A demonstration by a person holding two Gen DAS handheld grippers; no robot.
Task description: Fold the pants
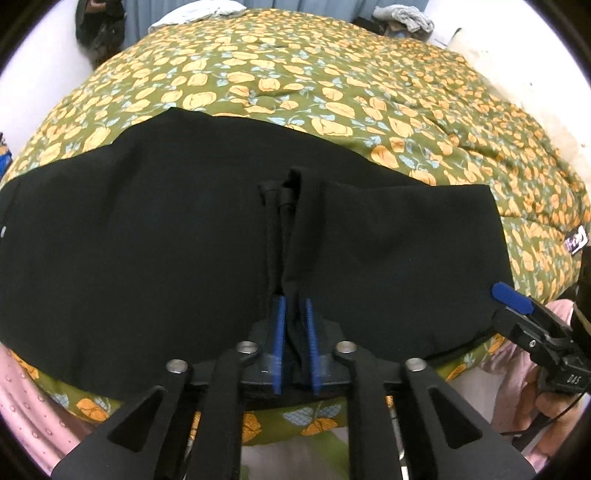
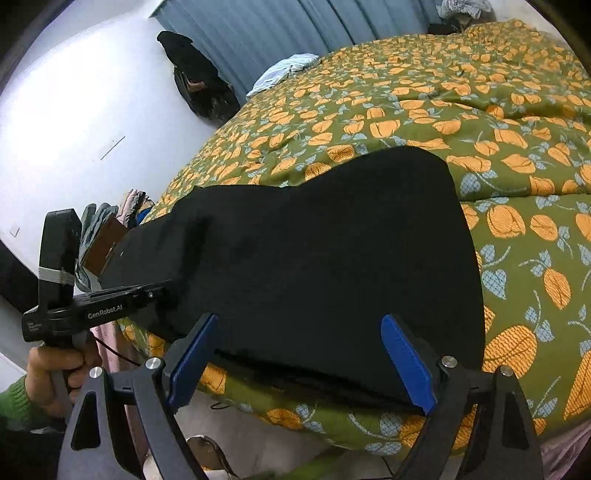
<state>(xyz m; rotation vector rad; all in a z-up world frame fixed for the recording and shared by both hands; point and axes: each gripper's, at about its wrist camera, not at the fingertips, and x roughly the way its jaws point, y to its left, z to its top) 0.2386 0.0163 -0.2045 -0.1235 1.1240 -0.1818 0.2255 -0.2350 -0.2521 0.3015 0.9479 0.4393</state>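
Note:
Black pants [image 1: 155, 229] lie flat across the near edge of a bed, also in the right wrist view [image 2: 314, 254]. My left gripper [image 1: 294, 306] is shut on a pinched ridge of the pants' near edge, the cloth bunched between its blue pads [image 1: 279, 332]. My right gripper [image 2: 299, 328] is open, its blue fingers [image 2: 406, 365] spread on either side of the pants' near right edge, holding nothing. It shows at the right of the left wrist view [image 1: 511, 297]. The left gripper's body shows at the left of the right wrist view [image 2: 110, 306].
The bed has a green quilt with orange flowers [image 1: 332, 92]. Pale clothes [image 1: 402, 16] lie at its far end. A white wall [image 2: 74, 110] and dark hanging bag [image 2: 195, 81] stand to the left. A pink sheet [image 1: 26, 398] hangs below the near edge.

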